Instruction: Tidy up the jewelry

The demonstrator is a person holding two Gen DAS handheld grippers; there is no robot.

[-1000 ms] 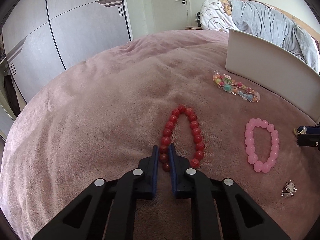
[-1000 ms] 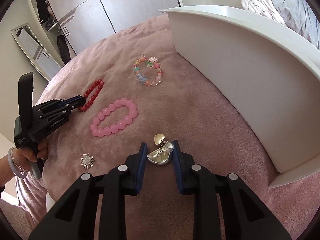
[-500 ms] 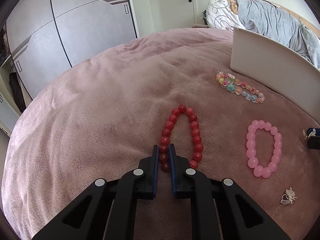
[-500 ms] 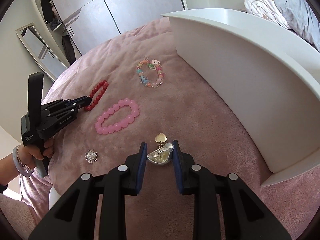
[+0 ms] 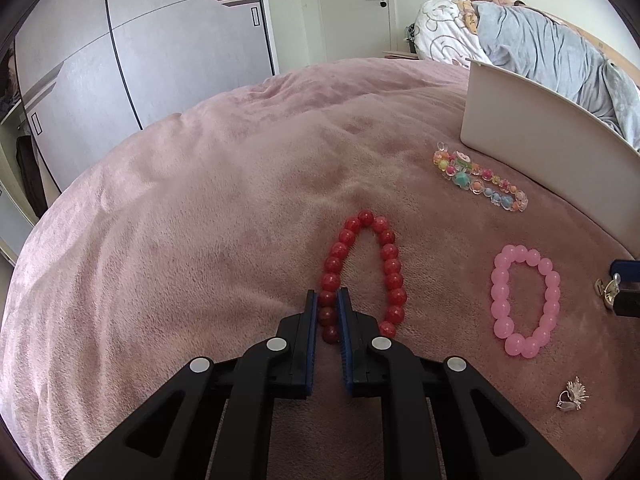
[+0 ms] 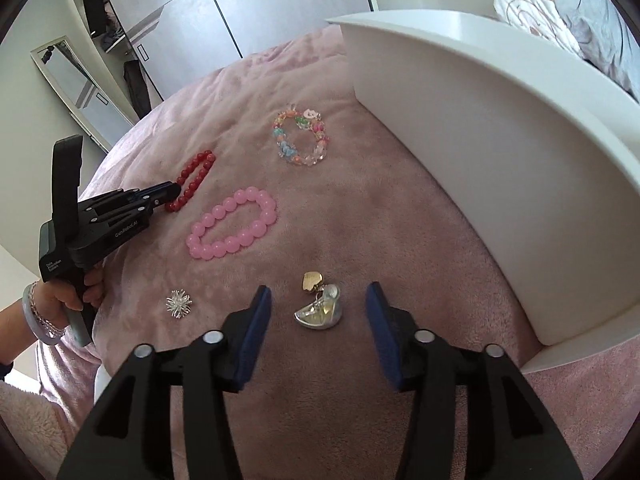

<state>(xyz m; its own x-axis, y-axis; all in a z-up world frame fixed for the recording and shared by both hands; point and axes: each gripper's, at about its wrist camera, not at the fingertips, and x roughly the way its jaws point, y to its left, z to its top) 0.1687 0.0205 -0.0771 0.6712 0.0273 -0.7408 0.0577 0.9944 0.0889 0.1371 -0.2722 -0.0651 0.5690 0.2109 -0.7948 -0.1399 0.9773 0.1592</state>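
My left gripper is shut on the near left strand of the red bead bracelet, which lies on the pink blanket; it also shows in the right wrist view. My right gripper is open, with a silver heart earring and a gold heart lying between its fingers. A pink bead bracelet, a multicoloured bead bracelet and a silver spiky earring lie on the blanket.
A white box stands on the blanket to the right of the jewelry. A grey quilt lies behind it. Wardrobe doors stand at the far left.
My right gripper has opened and let go of the silver heart earring, which now lies on the blanket. My left gripper has stayed shut on the red bracelet.
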